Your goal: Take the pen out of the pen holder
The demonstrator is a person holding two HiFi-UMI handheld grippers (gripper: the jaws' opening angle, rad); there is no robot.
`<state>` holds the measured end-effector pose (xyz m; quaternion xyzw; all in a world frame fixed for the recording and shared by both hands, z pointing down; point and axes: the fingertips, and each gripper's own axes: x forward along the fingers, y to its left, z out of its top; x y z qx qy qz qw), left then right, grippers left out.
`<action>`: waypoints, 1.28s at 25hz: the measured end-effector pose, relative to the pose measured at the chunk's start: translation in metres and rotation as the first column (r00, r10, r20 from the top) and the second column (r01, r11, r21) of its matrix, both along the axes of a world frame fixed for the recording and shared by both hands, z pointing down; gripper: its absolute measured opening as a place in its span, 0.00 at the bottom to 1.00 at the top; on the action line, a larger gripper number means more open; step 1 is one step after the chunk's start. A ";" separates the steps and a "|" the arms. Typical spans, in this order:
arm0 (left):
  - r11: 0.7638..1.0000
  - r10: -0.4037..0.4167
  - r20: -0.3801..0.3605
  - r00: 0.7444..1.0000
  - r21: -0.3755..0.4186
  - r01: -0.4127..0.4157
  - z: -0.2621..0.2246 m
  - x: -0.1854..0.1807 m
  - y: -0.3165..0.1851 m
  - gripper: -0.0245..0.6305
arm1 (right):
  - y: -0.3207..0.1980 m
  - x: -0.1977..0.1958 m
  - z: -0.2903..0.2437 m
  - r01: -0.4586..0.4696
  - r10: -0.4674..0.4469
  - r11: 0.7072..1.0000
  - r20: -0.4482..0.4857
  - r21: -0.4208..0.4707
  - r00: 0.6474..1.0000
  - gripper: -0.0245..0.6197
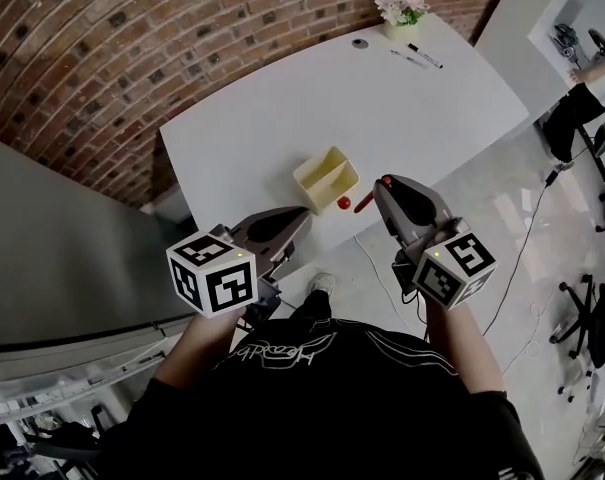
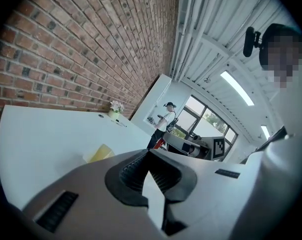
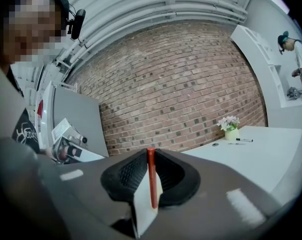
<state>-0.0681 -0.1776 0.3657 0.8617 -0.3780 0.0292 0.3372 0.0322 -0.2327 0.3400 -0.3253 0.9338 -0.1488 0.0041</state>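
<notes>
Gripper bodies hide a good deal. In the head view the right gripper (image 1: 383, 185) covers nearly all of the red pen (image 1: 364, 204), leaving a short red stretch below its jaws and a red tip above them. A small round red spot sits just left of that stretch, and I cannot tell whether it belongs to the pen. In the right gripper view the pen (image 3: 151, 179) is a slim, plain red stick standing upright. The right gripper (image 3: 150, 152) is clamped on it between the black ribbed pads; its top pokes just above the jaw tips and its lower end drops out of sight behind the jaw body. The pen is clear of the pen holder (image 1: 326, 178), a pale yellow open box split by a divider into two compartments, which stands on the white table (image 1: 432, 118) near its front edge, just left of the pen. In the left gripper view only a yellow corner of the pen holder (image 2: 99, 154) shows over the gripper's body. The left gripper (image 2: 148, 154) has its jaw tips together with nothing between them, and in the head view it (image 1: 300, 215) hangs in front of the table edge, apart from the holder. A flower pot (image 1: 401, 10) and two markers (image 1: 424, 56) at the table's far end are too small to make out in detail.
</notes>
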 end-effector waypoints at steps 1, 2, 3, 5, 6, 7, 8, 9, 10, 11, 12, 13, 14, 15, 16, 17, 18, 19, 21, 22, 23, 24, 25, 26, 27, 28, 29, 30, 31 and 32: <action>1.000 0.006 0.000 1.000 0.006 -0.006 -0.002 0.004 0.005 0.04 | 0.007 0.003 -0.003 -0.001 0.001 1.000 0.003 0.005 1.000 0.12; 1.000 0.011 0.000 1.000 0.011 -0.011 -0.003 0.008 0.011 0.04 | 0.014 0.007 -0.005 -0.001 0.001 1.000 0.004 0.010 1.000 0.12; 1.000 0.016 0.001 1.000 0.016 -0.016 -0.005 0.012 0.016 0.04 | 0.021 0.011 -0.007 -0.002 0.002 1.000 0.005 0.014 1.000 0.12; 0.999 0.024 0.002 1.000 0.027 -0.024 -0.008 0.019 0.029 0.04 | 0.037 0.018 -0.012 -0.003 0.003 1.000 0.012 0.021 1.000 0.12; 0.999 0.028 0.003 1.000 0.033 -0.028 -0.011 0.022 0.035 0.04 | 0.045 0.021 -0.015 -0.004 0.003 1.000 0.018 0.025 1.000 0.12; 0.999 0.032 0.003 0.999 0.040 -0.032 -0.013 0.025 0.040 0.04 | 0.052 0.024 -0.018 -0.004 0.003 1.000 0.024 0.030 1.000 0.12; 0.998 0.035 0.002 0.999 0.048 -0.035 -0.016 0.029 0.046 0.04 | 0.060 0.027 -0.021 -0.003 0.002 0.999 0.028 0.035 1.000 0.12; 0.998 0.040 0.000 0.999 0.057 -0.040 -0.020 0.032 0.052 0.04 | 0.067 0.029 -0.024 -0.003 0.002 0.999 0.027 0.039 1.000 0.12; 0.997 0.044 -0.001 0.999 0.065 -0.044 -0.022 0.035 0.057 0.04 | 0.074 0.032 -0.026 -0.002 0.001 0.999 0.026 0.042 1.000 0.12; 0.996 0.049 -0.002 0.999 0.072 -0.049 -0.025 0.038 0.063 0.04 | 0.081 0.035 -0.027 -0.001 0.000 0.999 0.027 0.044 1.000 0.12; 0.995 0.054 -0.001 0.999 0.079 -0.054 -0.027 0.041 0.069 0.04 | 0.089 0.037 -0.029 0.000 -0.001 0.999 0.030 0.044 1.000 0.12; 0.995 0.058 -0.001 0.998 0.085 -0.058 -0.028 0.044 0.074 0.04 | 0.096 0.040 -0.030 0.001 -0.002 0.999 0.033 0.043 0.999 0.12; 0.994 0.062 0.000 0.998 0.090 -0.061 -0.029 0.047 0.080 0.04 | 0.103 0.042 -0.030 0.003 -0.004 0.999 0.034 0.043 0.999 0.12; 0.993 0.064 -0.001 0.998 0.095 -0.064 -0.030 0.049 0.086 0.04 | 0.111 0.043 -0.031 0.005 -0.007 0.999 0.031 0.044 0.999 0.12; 0.993 0.067 -0.003 0.998 0.100 -0.066 -0.031 0.052 0.091 0.04 | 0.118 0.045 -0.031 0.008 -0.009 0.999 0.027 0.046 1.000 0.12; 0.992 0.071 -0.005 0.997 0.105 -0.070 -0.032 0.056 0.096 0.04 | 0.124 0.048 -0.031 0.009 -0.010 0.999 0.023 0.048 1.000 0.12; 0.991 0.076 -0.007 0.997 0.108 -0.075 -0.033 0.060 0.101 0.04 | 0.131 0.051 -0.031 0.010 -0.011 0.999 0.023 0.049 1.000 0.12; 0.991 0.082 -0.008 0.997 0.109 -0.080 -0.033 0.064 0.105 0.04 | 0.137 0.055 -0.031 0.010 -0.011 0.999 0.024 0.048 1.000 0.12; 0.990 0.093 -0.009 0.996 0.109 -0.092 -0.032 0.073 0.113 0.04 | 0.149 0.061 -0.029 0.009 -0.010 0.999 0.025 0.043 1.000 0.12; 0.989 0.100 -0.008 0.995 0.110 -0.098 -0.032 0.077 0.117 0.04 | 0.154 0.064 -0.028 0.010 -0.011 0.999 0.026 0.041 1.000 0.12; 0.988 0.107 -0.008 0.994 0.113 -0.105 -0.032 0.082 0.121 0.04 | 0.160 0.067 -0.027 0.011 -0.012 0.999 0.027 0.038 1.000 0.12; 0.987 0.114 -0.006 0.993 0.116 -0.113 -0.033 0.086 0.125 0.04 | 0.165 0.070 -0.027 0.013 -0.014 0.999 0.029 0.035 0.999 0.12; 0.986 0.121 -0.004 0.993 0.120 -0.120 -0.033 0.090 0.130 0.04 | 0.171 0.072 -0.027 0.016 -0.017 0.999 0.032 0.031 0.999 0.12; 0.984 0.128 -0.001 0.992 0.123 -0.127 -0.034 0.093 0.134 0.04 | 0.175 0.074 -0.026 0.018 -0.019 0.999 0.036 0.028 0.999 0.12; 0.983 0.133 0.001 0.991 0.126 -0.132 -0.035 0.096 0.137 0.04 | 0.180 0.076 -0.026 0.020 -0.021 0.999 0.039 0.027 0.999 0.12; 0.982 0.138 0.004 0.990 0.128 -0.137 -0.035 0.099 0.140 0.04 | 0.184 0.078 -0.025 0.020 -0.021 0.999 0.042 0.026 0.999 0.12; 0.981 0.142 0.005 0.990 0.131 -0.141 -0.036 0.102 0.143 0.04 | 0.187 0.080 -0.025 0.020 -0.021 0.999 0.044 0.025 0.999 0.12; 0.981 0.145 0.007 0.989 0.132 -0.145 -0.036 0.105 0.146 0.04 | 0.191 0.083 -0.024 0.020 -0.021 1.000 0.047 0.023 0.999 0.12; 0.980 0.147 0.009 0.989 0.133 -0.147 -0.036 0.107 0.149 0.04 | 0.195 0.085 -0.023 0.020 -0.021 1.000 0.049 0.021 0.999 0.12; 0.980 0.149 0.010 0.989 0.133 -0.149 -0.035 0.109 0.152 0.04 | 0.199 0.087 -0.023 0.020 -0.021 1.000 0.051 0.018 0.998 0.12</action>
